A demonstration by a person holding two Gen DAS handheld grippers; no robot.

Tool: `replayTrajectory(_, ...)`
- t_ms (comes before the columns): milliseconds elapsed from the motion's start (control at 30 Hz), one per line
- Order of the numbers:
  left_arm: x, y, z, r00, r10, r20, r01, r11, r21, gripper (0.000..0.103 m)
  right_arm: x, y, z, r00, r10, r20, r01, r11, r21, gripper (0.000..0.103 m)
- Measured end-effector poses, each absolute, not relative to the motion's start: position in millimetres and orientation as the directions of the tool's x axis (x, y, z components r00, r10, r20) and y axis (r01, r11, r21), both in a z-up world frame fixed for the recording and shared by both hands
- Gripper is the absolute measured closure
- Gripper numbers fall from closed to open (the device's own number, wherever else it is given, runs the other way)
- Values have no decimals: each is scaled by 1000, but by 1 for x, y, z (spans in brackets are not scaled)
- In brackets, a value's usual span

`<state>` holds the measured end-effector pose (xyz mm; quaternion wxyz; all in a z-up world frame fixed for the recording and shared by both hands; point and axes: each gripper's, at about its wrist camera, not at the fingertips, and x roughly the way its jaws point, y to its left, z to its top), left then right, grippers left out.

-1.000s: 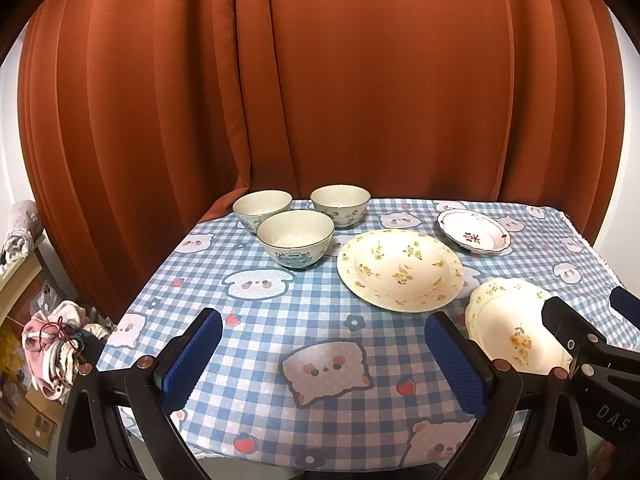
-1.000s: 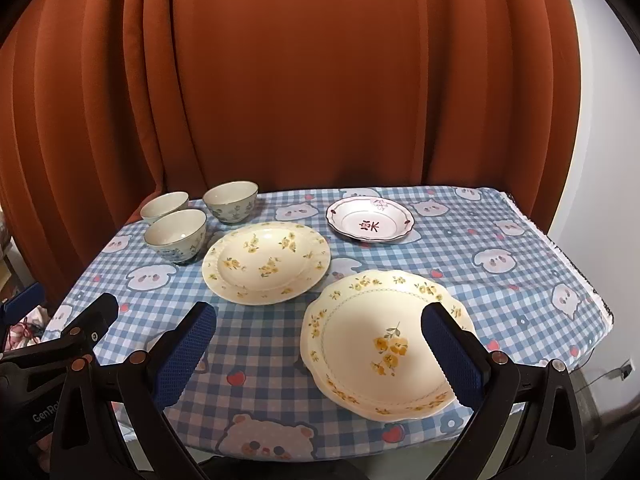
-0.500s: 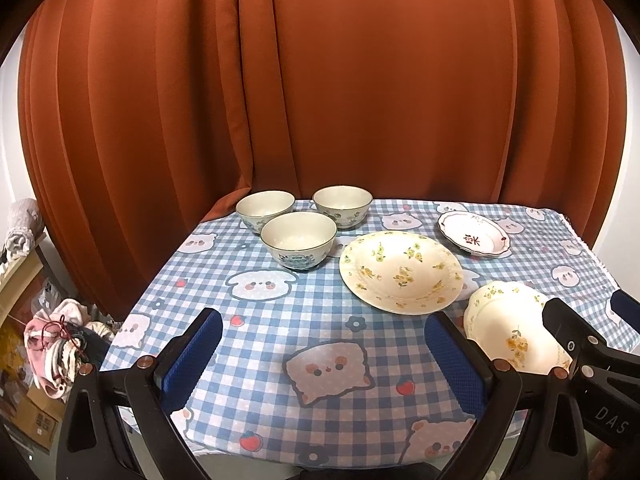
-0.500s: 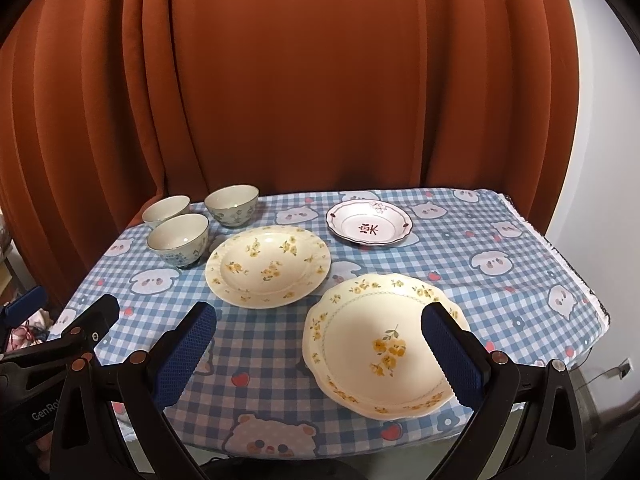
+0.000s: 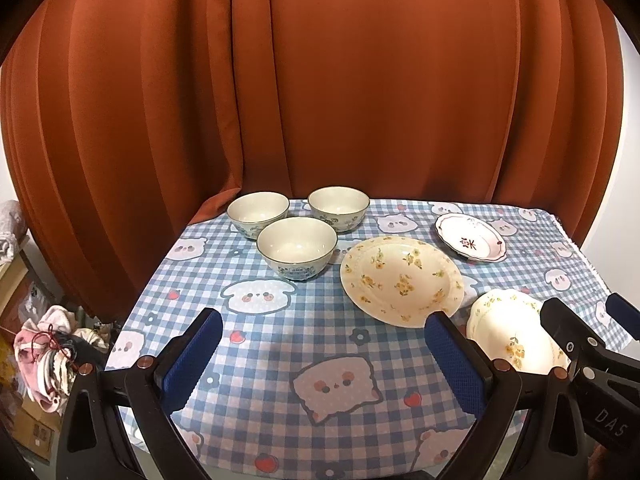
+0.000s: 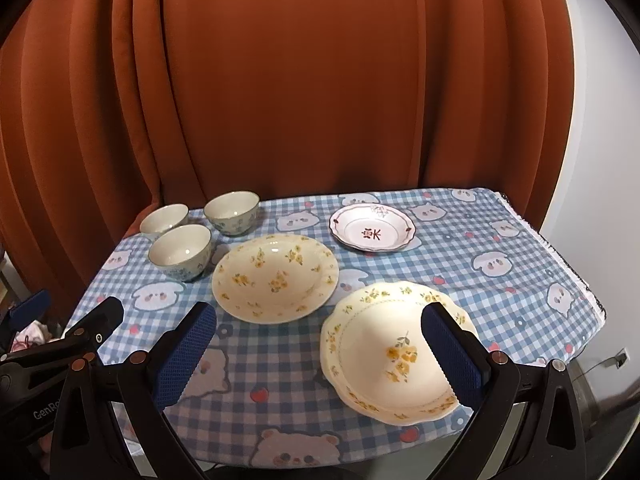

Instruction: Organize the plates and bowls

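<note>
Three pale bowls with blue patterns stand at the table's far left: a near bowl (image 5: pixel 297 252) (image 6: pixel 180 251), a back-left bowl (image 5: pixel 258 214) (image 6: pixel 164 220) and a back-right bowl (image 5: pixel 339 208) (image 6: pixel 232 213). A round yellow-flowered plate (image 5: pixel 401 280) (image 6: pixel 275 277) lies mid-table. A scalloped yellow-flowered plate (image 6: pixel 394 350) (image 5: pixel 510 332) lies near the front right. A small red-rimmed plate (image 5: pixel 470 242) (image 6: pixel 372 232) lies at the back right. My left gripper (image 5: pixel 320 362) is open and empty above the front edge. My right gripper (image 6: pixel 320 354) is open and empty, above the scalloped plate's near side.
The table (image 5: pixel 256 360) has a blue checked cloth with cartoon faces. An orange curtain (image 5: pixel 320 100) hangs close behind it. Clothes and boxes (image 5: pixel 48 352) lie on the floor to the left. A white wall (image 6: pixel 600 160) is on the right.
Both grippers have drawn back and risen slightly, so the table looks a little smaller and farther. The dishes have not moved.
</note>
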<state>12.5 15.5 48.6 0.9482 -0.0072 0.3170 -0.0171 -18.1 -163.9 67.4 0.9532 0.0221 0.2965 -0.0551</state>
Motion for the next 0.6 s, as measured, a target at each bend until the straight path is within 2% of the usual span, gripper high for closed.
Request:
replayTrajectory(267, 30, 23, 40, 781, -71, -620, 66, 997, -31, 2, -8, -150, 63, 811, -122, -572, 155, 988, 9, 0)
replayTrajectory(600, 47, -10, 23, 726, -135, -674, 166, 986, -18, 4, -4, -172, 55, 765, -218, -606, 275, 961, 2, 0)
